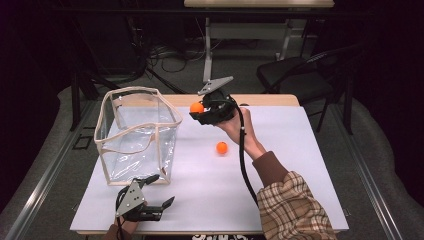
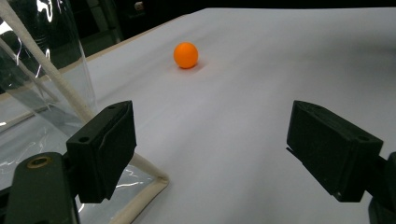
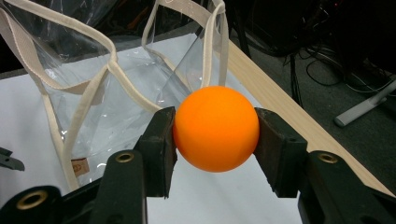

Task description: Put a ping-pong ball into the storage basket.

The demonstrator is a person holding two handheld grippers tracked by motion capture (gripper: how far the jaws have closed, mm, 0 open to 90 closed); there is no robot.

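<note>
My right gripper (image 1: 196, 111) is shut on an orange ball (image 3: 215, 128), both pads pressed to its sides. It hangs above the table's far middle, just right of the clear bag's upper rim. That held ball (image 1: 197, 107) faces the clear plastic bag (image 1: 136, 135) with cream trim, which stands open at the left. A second orange ball (image 1: 221, 147) lies loose on the white table (image 1: 280, 190). My left gripper (image 1: 161, 190) rests open near the front edge, just in front of the bag's near corner. Between and beyond its jaws lies the loose ball (image 2: 186, 55).
A black cable (image 1: 243, 155) trails from the right gripper along the forearm. The bag's cream-edged corner (image 2: 149, 177) sits close to my left gripper's left jaw. Behind the table stand a black chair (image 1: 300, 75) and a desk leg among floor cables.
</note>
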